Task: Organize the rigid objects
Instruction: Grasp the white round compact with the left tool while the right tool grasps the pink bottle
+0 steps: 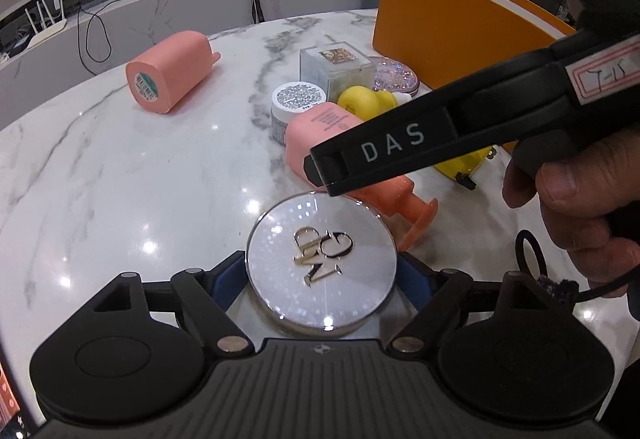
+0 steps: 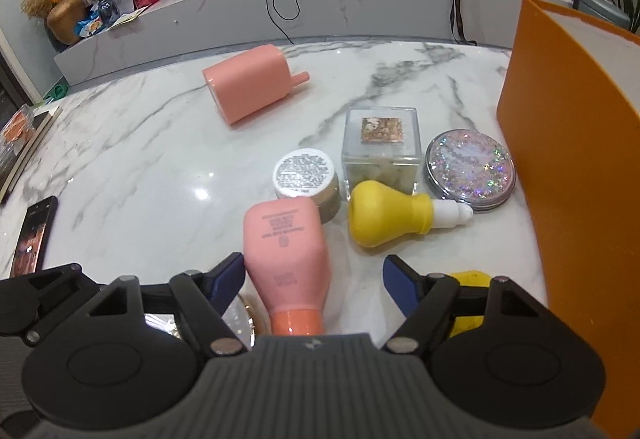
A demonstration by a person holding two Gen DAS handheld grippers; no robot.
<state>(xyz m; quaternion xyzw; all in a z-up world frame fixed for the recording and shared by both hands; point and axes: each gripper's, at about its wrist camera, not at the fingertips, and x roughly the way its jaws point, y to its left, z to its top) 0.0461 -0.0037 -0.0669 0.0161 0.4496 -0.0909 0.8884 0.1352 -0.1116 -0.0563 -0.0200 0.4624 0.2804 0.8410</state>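
left gripper (image 1: 322, 275): we see its blue fingers spread, one on each side of the round silver compact (image 1: 322, 265), touch unclear | right gripper (image 2: 314, 279): fingers apart around the pink bottle (image 2: 286, 243), not squeezing | pink bottle lies on the tabletop (image 2: 140, 167) just beside the compact | orange box (image 2: 572, 143) beyond

Orange box (image 2: 568, 167) walls right; marble table (image 2: 132, 167) left open.

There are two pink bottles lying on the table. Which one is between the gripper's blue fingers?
The pink bottle with the orange cap, between the right gripper fingers. The other pink bottle lies far back alone.
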